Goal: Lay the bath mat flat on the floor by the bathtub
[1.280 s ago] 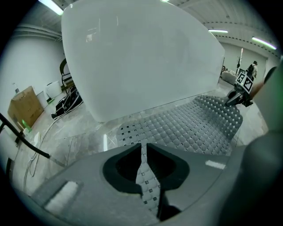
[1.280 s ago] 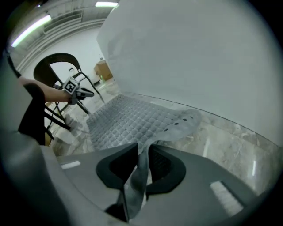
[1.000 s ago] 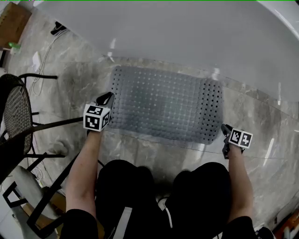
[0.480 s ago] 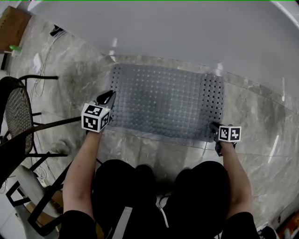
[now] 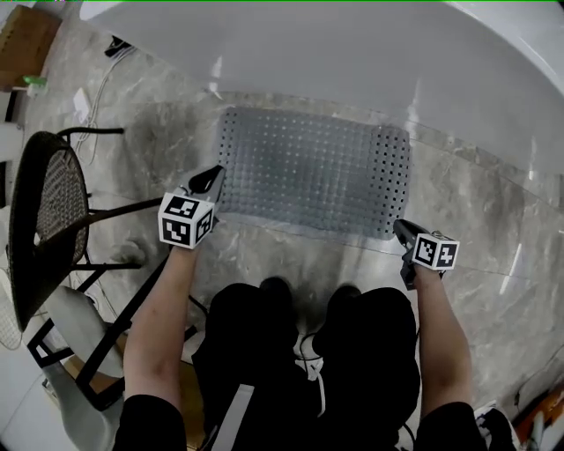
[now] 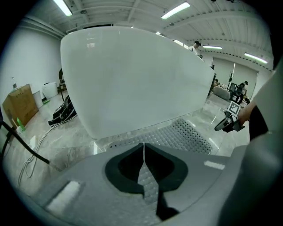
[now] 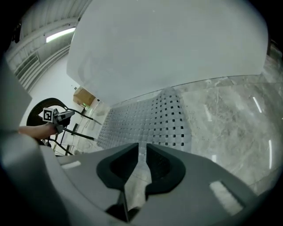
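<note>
Glossy grey marbled floor (image 5: 493,211) in a large, brightly lit hall.
A black mesh-backed chair (image 5: 55,203) on thin metal legs stands at the left. A brown box (image 6: 18,105), perhaps cardboard, sits by the white wall (image 6: 31,62). Long strip lights (image 6: 176,9) run across the ceiling.

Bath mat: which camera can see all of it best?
The head view. It looks down on the whole bath mat, lying flat on the floor beside the bathtub. The left gripper view catches only a low strip of it; the right gripper view shows it slanted, its holed end nearest.
</note>
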Action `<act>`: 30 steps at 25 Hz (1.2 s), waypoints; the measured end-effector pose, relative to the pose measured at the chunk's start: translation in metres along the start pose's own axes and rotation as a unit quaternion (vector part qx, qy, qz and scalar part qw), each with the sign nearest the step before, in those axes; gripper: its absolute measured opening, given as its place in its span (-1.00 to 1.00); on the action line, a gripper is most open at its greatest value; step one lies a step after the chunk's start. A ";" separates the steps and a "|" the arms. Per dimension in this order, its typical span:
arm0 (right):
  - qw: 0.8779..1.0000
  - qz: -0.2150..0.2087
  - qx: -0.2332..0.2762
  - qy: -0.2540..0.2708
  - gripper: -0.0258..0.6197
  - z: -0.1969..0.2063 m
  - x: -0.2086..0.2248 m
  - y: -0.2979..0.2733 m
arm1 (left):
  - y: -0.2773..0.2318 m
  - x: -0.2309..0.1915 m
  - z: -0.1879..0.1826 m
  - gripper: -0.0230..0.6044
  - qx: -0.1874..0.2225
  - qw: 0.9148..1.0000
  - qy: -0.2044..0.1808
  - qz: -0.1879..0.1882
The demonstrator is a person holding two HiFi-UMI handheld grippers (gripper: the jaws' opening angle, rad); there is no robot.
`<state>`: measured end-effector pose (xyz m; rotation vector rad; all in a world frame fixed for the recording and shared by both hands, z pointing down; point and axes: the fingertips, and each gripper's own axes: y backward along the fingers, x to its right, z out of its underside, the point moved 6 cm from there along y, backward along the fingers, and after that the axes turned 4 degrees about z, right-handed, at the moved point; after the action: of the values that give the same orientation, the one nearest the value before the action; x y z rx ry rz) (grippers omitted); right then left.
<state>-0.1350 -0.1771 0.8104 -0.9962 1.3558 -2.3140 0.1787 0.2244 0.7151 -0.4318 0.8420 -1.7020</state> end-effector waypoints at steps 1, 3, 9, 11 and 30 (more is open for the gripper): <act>1.000 -0.008 -0.001 0.002 -0.74 -0.003 -0.009 0.012 | 0.009 0.004 -0.006 -0.87 0.001 1.000 0.004 0.001; 1.000 -0.016 -0.004 0.009 -0.74 -0.010 -0.022 0.035 | 0.024 0.011 -0.019 -0.87 0.005 1.000 0.013 0.002; 1.000 -0.021 0.010 0.006 -0.75 -0.030 -0.052 0.109 | 0.079 0.045 -0.053 -0.87 0.016 0.999 0.037 0.013; 0.999 -0.028 0.024 0.005 -0.76 -0.043 -0.068 0.136 | 0.101 0.057 -0.074 -0.87 0.024 0.999 0.036 0.018; 0.978 -0.087 0.180 0.065 -0.83 -0.164 -0.237 0.424 | 0.358 0.194 -0.240 -0.88 0.150 0.985 0.084 -0.009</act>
<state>-0.1180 -0.1601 0.2982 -0.8899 0.8672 -2.6687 0.2046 0.0760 0.2673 -0.0909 0.6869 -1.8641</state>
